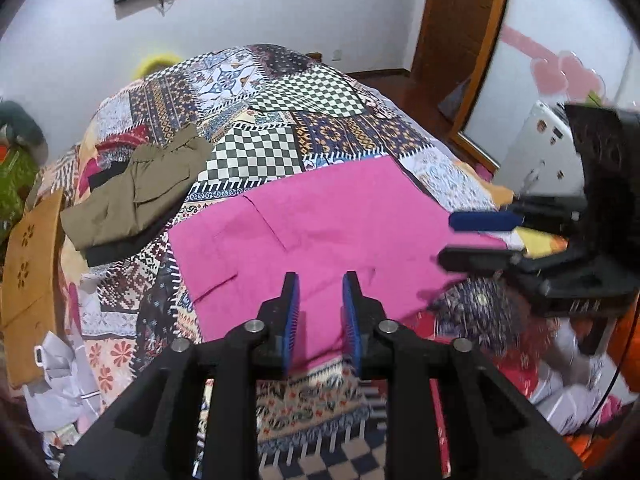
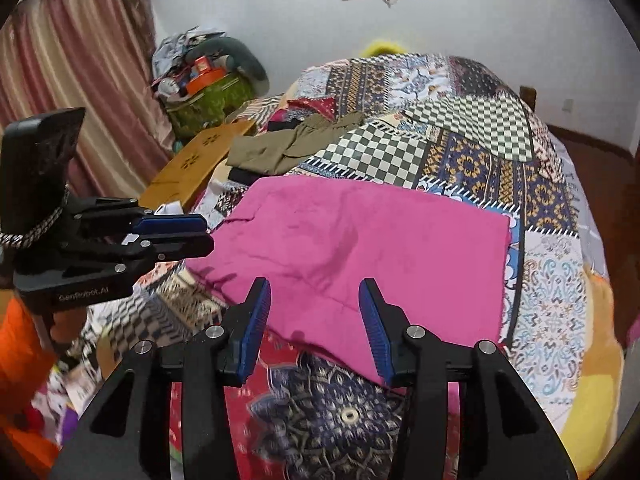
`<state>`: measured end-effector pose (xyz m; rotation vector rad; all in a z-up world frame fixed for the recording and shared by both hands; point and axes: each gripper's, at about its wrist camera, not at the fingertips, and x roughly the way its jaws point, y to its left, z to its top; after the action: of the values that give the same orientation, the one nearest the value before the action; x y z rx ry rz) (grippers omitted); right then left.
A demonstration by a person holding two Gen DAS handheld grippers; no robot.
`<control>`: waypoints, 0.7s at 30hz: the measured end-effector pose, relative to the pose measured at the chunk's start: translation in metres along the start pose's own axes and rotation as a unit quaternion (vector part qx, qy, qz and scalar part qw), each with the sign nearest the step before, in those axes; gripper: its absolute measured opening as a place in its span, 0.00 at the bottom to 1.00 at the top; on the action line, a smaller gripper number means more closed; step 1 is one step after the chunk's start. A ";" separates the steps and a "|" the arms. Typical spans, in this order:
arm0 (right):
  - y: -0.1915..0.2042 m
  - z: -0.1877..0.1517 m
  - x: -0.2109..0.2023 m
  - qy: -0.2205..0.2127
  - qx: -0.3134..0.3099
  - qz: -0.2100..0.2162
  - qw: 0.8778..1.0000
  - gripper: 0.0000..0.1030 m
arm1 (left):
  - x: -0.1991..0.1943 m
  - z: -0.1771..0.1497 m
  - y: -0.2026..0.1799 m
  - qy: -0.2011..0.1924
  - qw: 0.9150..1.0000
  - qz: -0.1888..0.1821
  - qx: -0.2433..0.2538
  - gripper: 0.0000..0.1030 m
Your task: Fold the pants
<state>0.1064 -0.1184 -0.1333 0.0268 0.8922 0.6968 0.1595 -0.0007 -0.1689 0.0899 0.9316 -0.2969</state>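
Left gripper (image 1: 320,280): jaws apart by a narrow gap, nothing between the blue pads, poised above the near edge of the pink pants (image 1: 320,216). No cloth is clamped.

Right gripper (image 2: 316,286): jaws set wider apart, also empty, poised over the near edge of the same garment toward its other side.

The pink pants lie folded into a flat, roughly rectangular panel on the patchwork bedspread (image 1: 280,120), near the front of the bed. A seam and a pocket line show on the upper layer; the near edge is slightly rumpled.

Beyond the pants, toward the left side of the bed, an olive-green garment (image 1: 140,196) lies in a loose heap over something black, well apart from the pink panel. A tan cardboard piece (image 1: 32,256) with flower cut-outs stands beside the bed's left edge.
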 end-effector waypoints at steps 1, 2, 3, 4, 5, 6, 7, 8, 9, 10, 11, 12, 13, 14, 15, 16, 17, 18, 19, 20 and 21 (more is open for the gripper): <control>0.000 0.002 0.008 0.005 0.007 0.000 1.000 0.41 | 0.006 0.002 0.002 0.003 1.000 -0.003 -0.010 0.33; 0.000 0.003 0.012 0.010 0.012 -0.001 1.000 0.41 | 0.010 0.003 0.004 0.007 1.000 -0.003 -0.017 0.35; 0.000 0.003 0.020 0.018 0.017 -0.001 1.000 0.41 | 0.017 0.004 0.006 0.013 1.000 -0.003 -0.024 0.37; 0.000 0.003 0.027 0.027 0.020 -0.002 0.999 0.41 | 0.023 0.003 0.007 0.019 0.999 -0.002 -0.027 0.37; -0.002 0.002 0.031 0.035 0.022 -0.002 0.999 0.41 | 0.029 0.001 0.009 0.026 0.999 0.001 -0.030 0.37; -0.003 0.000 0.037 0.043 0.024 -0.002 0.999 0.41 | 0.037 -0.001 0.012 0.034 0.999 0.006 -0.035 0.37; -0.005 -0.002 0.042 0.053 0.026 -0.003 0.998 0.41 | 0.042 -0.004 0.014 0.042 0.998 0.009 -0.038 0.37; -0.008 -0.005 0.048 0.065 0.029 -0.005 0.997 0.41 | 0.048 -0.008 0.017 0.053 0.998 0.014 -0.042 0.37; -0.011 -0.008 0.052 0.073 0.032 -0.009 0.997 0.41 | 0.055 -0.014 0.022 0.064 0.997 0.020 -0.048 0.37; -0.014 -0.011 0.055 0.080 0.035 -0.013 0.996 0.41 | 0.057 -0.018 0.026 0.066 0.996 0.019 -0.052 0.37; -0.018 -0.015 0.055 0.081 0.038 -0.013 0.996 0.41 | 0.055 -0.023 0.030 0.059 0.997 0.013 -0.056 0.37; -0.021 -0.018 0.052 0.076 0.039 -0.010 0.996 0.41 | 0.053 -0.025 0.032 0.056 0.997 0.011 -0.057 0.37; -0.024 -0.020 0.049 0.072 0.038 -0.013 0.997 0.41 | 0.050 -0.028 0.033 0.054 0.997 0.011 -0.057 0.37; -0.027 -0.022 0.045 0.072 0.038 -0.017 0.996 0.41 | 0.047 -0.030 0.033 0.052 0.997 0.022 -0.055 0.37; -0.030 -0.024 0.041 0.071 0.040 -0.021 0.996 0.41 | 0.045 -0.032 0.035 0.052 0.997 0.038 -0.052 0.37; -0.033 -0.025 0.037 0.069 0.043 -0.023 0.996 0.41 | 0.044 -0.034 0.037 0.054 0.996 0.044 -0.052 0.37; -0.037 -0.027 0.034 0.068 0.047 -0.029 0.996 0.41 | 0.043 -0.037 0.040 0.055 0.996 0.041 -0.057 0.37; -0.042 -0.030 0.031 0.067 0.051 -0.033 0.996 0.41 | 0.041 -0.040 0.045 0.054 0.996 0.038 -0.064 0.37; -0.045 -0.032 0.029 0.066 0.053 -0.035 0.996 0.41 | 0.038 -0.043 0.048 0.053 0.996 0.036 -0.070 0.37; -0.049 -0.034 0.025 0.064 0.057 -0.038 0.996 0.41 | 0.036 -0.045 0.052 0.051 0.995 0.035 -0.074 0.37; -0.053 -0.037 0.022 0.064 0.062 -0.046 0.995 0.41 | 0.033 -0.047 0.054 0.049 0.995 0.037 -0.078 0.37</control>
<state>0.1182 -0.1569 -0.1885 0.0514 1.0518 0.5620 0.1573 0.0537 -0.2259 -0.0035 1.0431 -0.1508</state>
